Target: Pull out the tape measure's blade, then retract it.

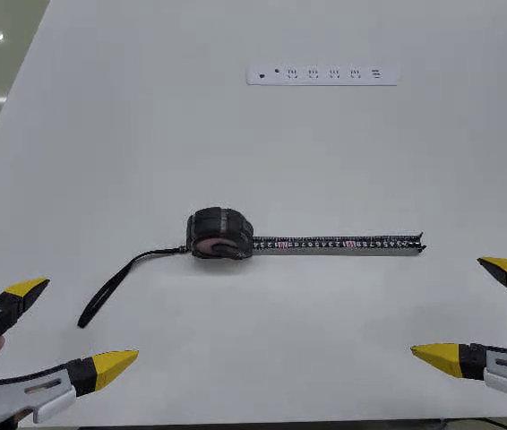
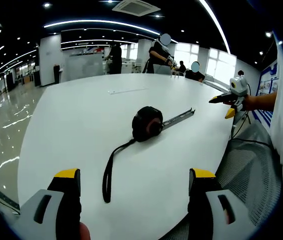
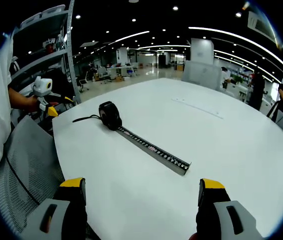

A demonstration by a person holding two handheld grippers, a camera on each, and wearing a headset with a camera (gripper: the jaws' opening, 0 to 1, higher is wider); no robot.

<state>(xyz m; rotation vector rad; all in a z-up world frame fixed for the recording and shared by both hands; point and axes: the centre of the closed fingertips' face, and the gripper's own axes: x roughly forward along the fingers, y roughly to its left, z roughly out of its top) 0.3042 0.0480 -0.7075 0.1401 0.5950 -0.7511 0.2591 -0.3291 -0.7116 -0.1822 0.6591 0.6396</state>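
A black tape measure [image 1: 220, 235] lies on the white table [image 1: 236, 134] with its blade [image 1: 339, 244] pulled out to the right, flat on the surface. Its black wrist strap [image 1: 115, 285] trails to the left. My left gripper [image 1: 70, 327] hovers open at the near left, apart from the strap. My right gripper [image 1: 468, 309] stands open at the near right, short of the blade's hook end [image 1: 420, 243]. The left gripper view has the case [image 2: 147, 123] ahead between the yellow-tipped fingers [image 2: 67, 175]. In the right gripper view the blade [image 3: 153, 148] runs toward the gripper [image 3: 142, 187].
A white power strip [image 1: 322, 75] lies at the table's far side. A mesh chair [image 3: 26, 170] stands beside the near table edge. Shelving [image 3: 41, 30] and several people are in the room beyond the table.
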